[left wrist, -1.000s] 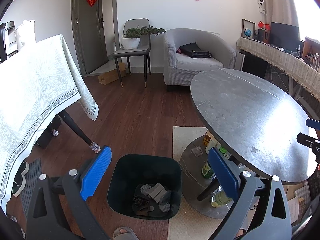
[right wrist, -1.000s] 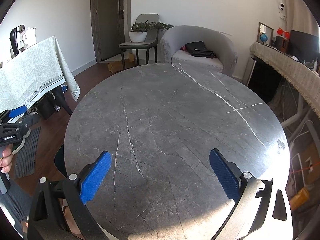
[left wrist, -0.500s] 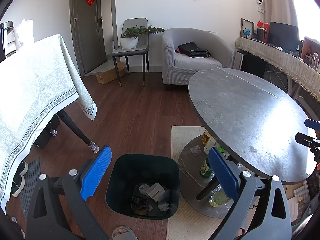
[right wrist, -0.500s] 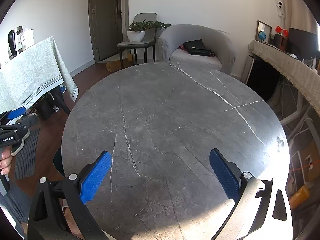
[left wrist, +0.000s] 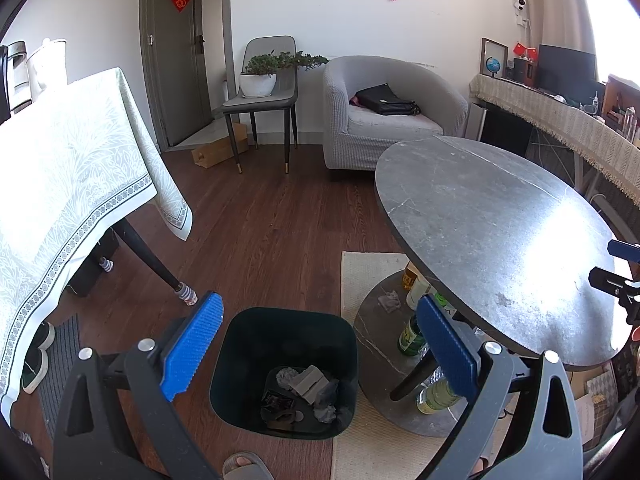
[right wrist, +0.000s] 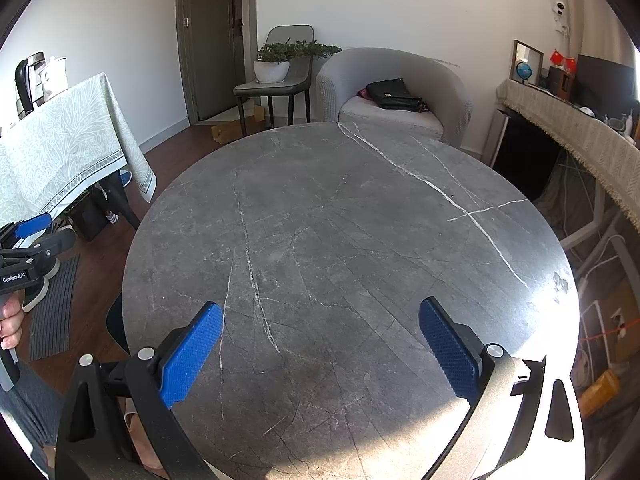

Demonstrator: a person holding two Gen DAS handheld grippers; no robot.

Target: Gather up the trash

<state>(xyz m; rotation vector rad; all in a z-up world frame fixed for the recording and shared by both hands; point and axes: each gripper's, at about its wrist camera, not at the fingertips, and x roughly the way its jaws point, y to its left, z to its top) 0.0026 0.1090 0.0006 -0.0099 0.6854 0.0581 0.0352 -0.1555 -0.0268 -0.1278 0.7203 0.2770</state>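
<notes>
The left gripper [left wrist: 318, 344] hangs above the bin [left wrist: 284, 372], fingers wide apart and empty; trash [left wrist: 304, 394] lies inside. The right gripper [right wrist: 320, 350], likewise spread and empty, hangs over the bench [right wrist: 340, 220] beside the bin.

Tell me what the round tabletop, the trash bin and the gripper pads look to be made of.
Round tabletop: grey stone or a stone-look slab, with white veins and a sheen under the glare.
Trash bin: probably dark green moulded plastic, with smooth, rounded walls.
Pads on the left hand-held gripper: blue, finely ribbed, probably rubber or soft plastic.
</notes>
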